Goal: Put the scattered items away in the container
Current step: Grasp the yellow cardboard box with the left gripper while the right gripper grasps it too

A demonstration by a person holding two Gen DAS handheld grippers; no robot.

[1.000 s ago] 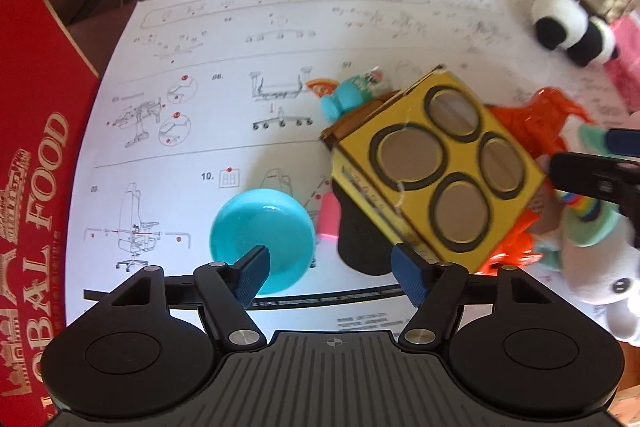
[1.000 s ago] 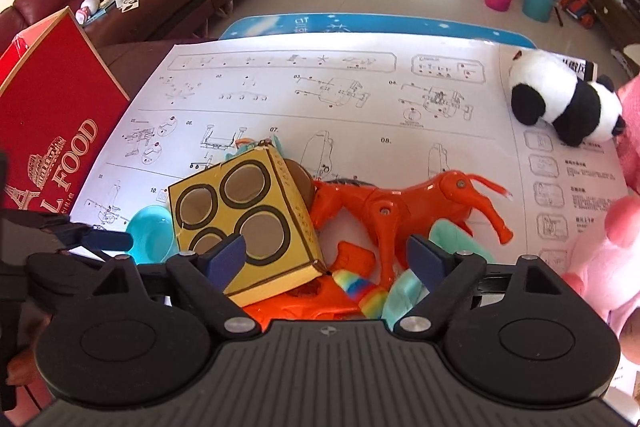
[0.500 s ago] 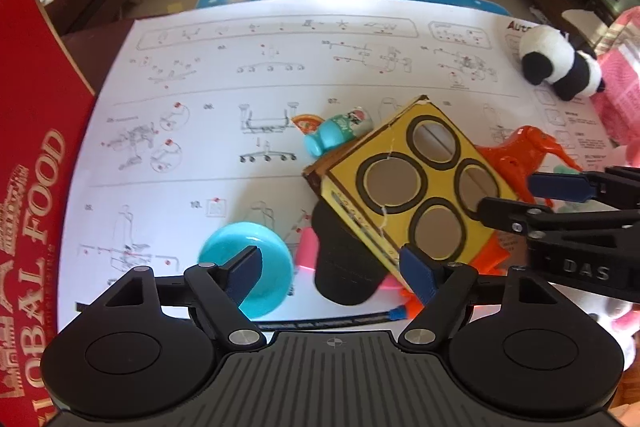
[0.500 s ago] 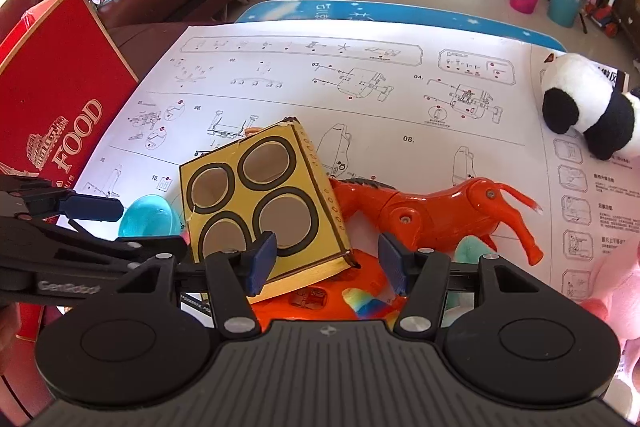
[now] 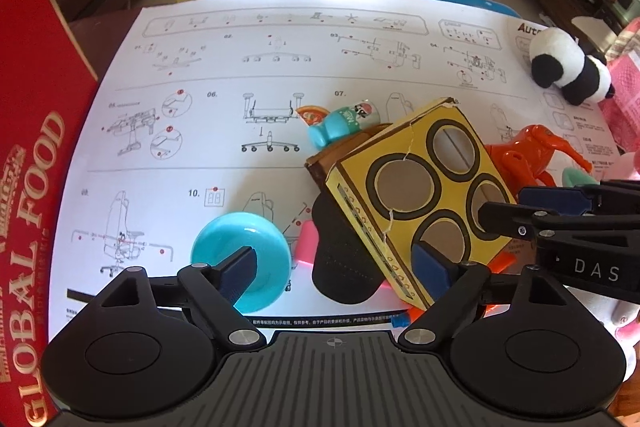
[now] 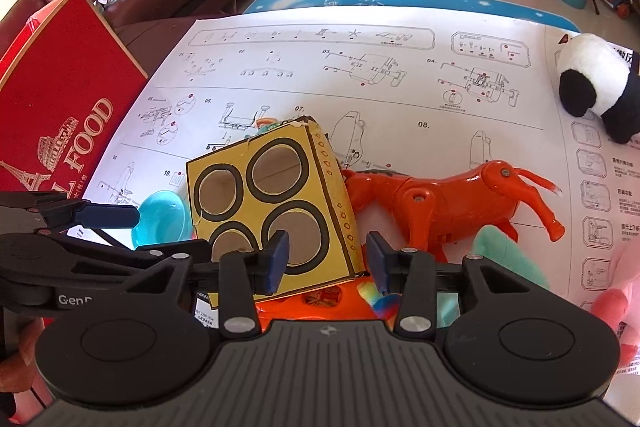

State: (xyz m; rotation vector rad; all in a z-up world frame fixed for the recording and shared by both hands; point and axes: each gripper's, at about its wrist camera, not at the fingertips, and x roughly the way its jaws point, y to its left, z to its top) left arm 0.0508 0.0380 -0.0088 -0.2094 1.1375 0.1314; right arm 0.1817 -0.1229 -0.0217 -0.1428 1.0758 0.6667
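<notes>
A yellow cardboard box [image 6: 272,195] with four round holes lies tilted over other toys on a big white instruction sheet [image 6: 400,99]. My right gripper [image 6: 326,259] straddles its near right corner and its jaws are closing; a small gap still shows at the right pad. In the left wrist view the same box [image 5: 420,187] sits by the right finger of my left gripper [image 5: 336,265], which is open. That gripper's left finger overlaps a teal bowl [image 5: 256,247]. Between its fingers sits a black object [image 5: 344,255]. A red "GLOBAL FOOD" box [image 5: 32,187] stands at the left.
An orange toy animal [image 6: 452,199] lies right of the yellow box, and a panda plush [image 6: 592,83] sits at the far right. A small teal bottle toy [image 5: 340,123] lies behind the box. Pink plush [image 6: 616,291] fills the right edge. A sofa and buckets stand beyond the table.
The right gripper's jaws have narrowed from wide apart to close around the yellow box's corner, and it has come nearer to the box. The left gripper has stayed open and in place.
</notes>
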